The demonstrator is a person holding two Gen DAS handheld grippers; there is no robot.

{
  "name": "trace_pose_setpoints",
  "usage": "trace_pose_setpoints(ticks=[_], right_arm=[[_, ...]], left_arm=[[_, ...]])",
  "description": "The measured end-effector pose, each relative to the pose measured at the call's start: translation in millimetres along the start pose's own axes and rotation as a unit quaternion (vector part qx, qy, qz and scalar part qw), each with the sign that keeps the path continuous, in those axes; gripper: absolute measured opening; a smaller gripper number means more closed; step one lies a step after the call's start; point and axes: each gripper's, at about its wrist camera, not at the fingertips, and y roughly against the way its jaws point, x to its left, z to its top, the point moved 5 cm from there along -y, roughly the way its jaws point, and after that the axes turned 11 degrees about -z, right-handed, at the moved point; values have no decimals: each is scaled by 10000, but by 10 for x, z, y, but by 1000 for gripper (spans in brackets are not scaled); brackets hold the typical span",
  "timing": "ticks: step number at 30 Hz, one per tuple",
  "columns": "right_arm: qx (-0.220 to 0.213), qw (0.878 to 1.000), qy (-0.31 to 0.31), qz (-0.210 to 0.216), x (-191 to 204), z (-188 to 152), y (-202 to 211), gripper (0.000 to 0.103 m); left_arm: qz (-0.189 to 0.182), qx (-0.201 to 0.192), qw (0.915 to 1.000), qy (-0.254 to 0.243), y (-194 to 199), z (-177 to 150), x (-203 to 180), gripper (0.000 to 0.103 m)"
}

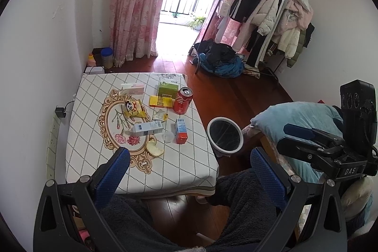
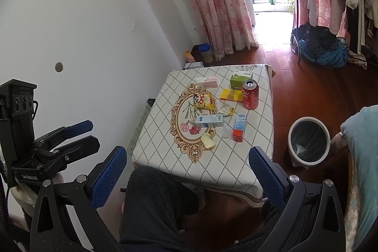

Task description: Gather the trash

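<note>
Trash lies on a small table (image 1: 184,167) with a diamond-pattern cloth: a red soda can (image 1: 183,100) (image 2: 250,94), a yellow snack bag (image 1: 132,108) (image 2: 203,100), a white-blue carton (image 1: 147,129) (image 2: 209,121), an orange-blue box (image 1: 181,131) (image 2: 239,128), a bitten bread piece (image 1: 154,148) (image 2: 208,141), a yellow box (image 1: 161,101), a green box (image 1: 168,87) and a pink box (image 1: 132,88). A white-rimmed bin (image 1: 225,134) (image 2: 309,142) with a black liner stands on the floor right of the table. My left gripper (image 1: 190,164) and right gripper (image 2: 189,163) both hover open near the table's front edge, holding nothing.
A person's dark fleece-clad legs (image 1: 236,204) sit under the grippers. A blue pillow (image 1: 295,124) on a bed lies to the right. A clothes rack (image 1: 264,15) and a pile of clothes (image 1: 219,60) stand beyond, with pink curtains (image 1: 137,4) and a power strip (image 1: 53,138) on the left wall.
</note>
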Motion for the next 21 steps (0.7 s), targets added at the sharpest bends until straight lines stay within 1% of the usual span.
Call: trace_pose_setpoints(ticks=[21], right_arm=[[-16, 10000, -9, -21, -23, 6, 30, 103]], left_arm=[[-45, -22, 10000, -26, -15, -16, -30, 103]])
